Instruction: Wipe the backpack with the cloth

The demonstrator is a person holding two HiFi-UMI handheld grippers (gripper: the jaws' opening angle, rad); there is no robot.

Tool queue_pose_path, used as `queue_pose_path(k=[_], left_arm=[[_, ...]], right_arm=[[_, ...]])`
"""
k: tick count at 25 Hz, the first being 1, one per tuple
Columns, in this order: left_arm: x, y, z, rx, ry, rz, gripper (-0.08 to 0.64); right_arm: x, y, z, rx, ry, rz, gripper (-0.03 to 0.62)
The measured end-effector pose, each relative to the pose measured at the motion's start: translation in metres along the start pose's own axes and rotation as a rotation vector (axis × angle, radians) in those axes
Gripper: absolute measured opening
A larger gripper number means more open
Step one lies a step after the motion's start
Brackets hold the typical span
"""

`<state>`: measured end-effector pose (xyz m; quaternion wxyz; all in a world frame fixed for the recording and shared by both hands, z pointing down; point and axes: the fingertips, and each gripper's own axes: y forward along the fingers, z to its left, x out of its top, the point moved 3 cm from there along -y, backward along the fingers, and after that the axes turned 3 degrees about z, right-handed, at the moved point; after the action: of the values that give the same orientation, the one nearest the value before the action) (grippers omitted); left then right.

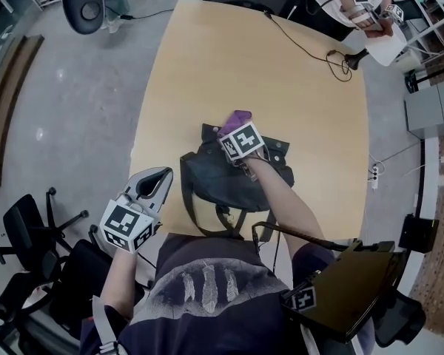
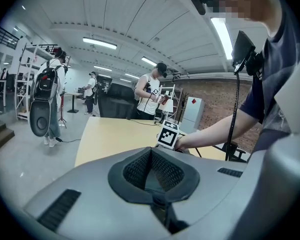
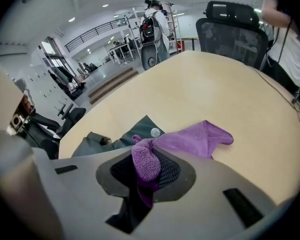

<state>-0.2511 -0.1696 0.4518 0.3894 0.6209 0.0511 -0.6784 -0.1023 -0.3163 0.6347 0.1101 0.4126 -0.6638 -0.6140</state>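
Observation:
A dark backpack (image 1: 229, 177) lies flat on the near part of the tan table (image 1: 207, 58), its straps trailing toward me. My right gripper (image 1: 235, 130) rests over the backpack's far edge, shut on a purple cloth (image 1: 237, 117). In the right gripper view the cloth (image 3: 192, 139) is bunched between the jaws of the right gripper (image 3: 146, 166) and spreads onto the table past the backpack (image 3: 117, 138). My left gripper (image 1: 157, 182) hangs off the table's left edge, away from the backpack. In the left gripper view this left gripper (image 2: 152, 159) is shut with nothing between its pads.
A black cable (image 1: 311, 50) runs across the far right of the table. Another person (image 1: 359, 2) with grippers stands at the far end. Office chairs (image 1: 33, 228) stand on the floor at my left, a black chair (image 1: 85, 6) at the far left.

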Motion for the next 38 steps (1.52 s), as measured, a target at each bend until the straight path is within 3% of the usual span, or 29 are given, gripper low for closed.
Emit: queue_pose_path(k=[4, 12, 15, 19, 21, 23, 25, 27, 30, 32, 35, 38], left_arm=[[-0.008, -0.009, 0.008, 0.030, -0.019, 0.008, 0.008], [-0.007, -0.022, 0.019, 0.071, -0.027, 0.003, 0.008], [-0.008, -0.026, 0.022, 0.080, -0.026, 0.001, 0.008], [-0.004, -0.026, 0.019, 0.073, -0.019, -0.014, 0.008], [-0.004, -0.026, 0.018, 0.067, -0.017, -0.018, 0.008], [-0.006, -0.025, 0.017, 0.058, -0.019, -0.017, 0.008], [-0.009, -0.022, 0.015, 0.047, -0.021, -0.010, 0.008], [-0.010, -0.018, 0.012, 0.034, -0.017, -0.004, 0.008], [-0.009, -0.014, 0.009, 0.021, -0.001, 0.003, 0.008], [-0.009, -0.013, 0.008, 0.017, 0.001, 0.007, 0.008], [-0.012, -0.011, 0.003, 0.006, 0.003, 0.017, 0.008], [-0.011, -0.007, -0.002, -0.005, 0.011, 0.023, 0.008]], right_arm=[[0.015, 0.010, 0.014, 0.047, -0.012, -0.017, 0.060], [0.052, 0.023, 0.070, 0.270, -0.020, -0.103, 0.060], [0.064, 0.013, 0.094, 0.429, 0.027, -0.176, 0.060], [0.083, -0.041, 0.127, 0.726, 0.178, -0.340, 0.060], [0.084, -0.073, 0.143, 0.877, 0.260, -0.370, 0.060], [0.077, -0.087, 0.149, 0.942, 0.316, -0.348, 0.060], [0.061, -0.074, 0.144, 0.858, 0.322, -0.278, 0.060], [0.039, -0.046, 0.127, 0.640, 0.246, -0.176, 0.060], [0.011, -0.021, 0.100, 0.300, 0.024, -0.040, 0.060], [0.003, -0.017, 0.090, 0.149, -0.130, 0.027, 0.060], [-0.002, -0.018, 0.081, 0.069, -0.223, 0.067, 0.058], [-0.009, -0.022, 0.071, 0.058, -0.210, 0.076, 0.058]])
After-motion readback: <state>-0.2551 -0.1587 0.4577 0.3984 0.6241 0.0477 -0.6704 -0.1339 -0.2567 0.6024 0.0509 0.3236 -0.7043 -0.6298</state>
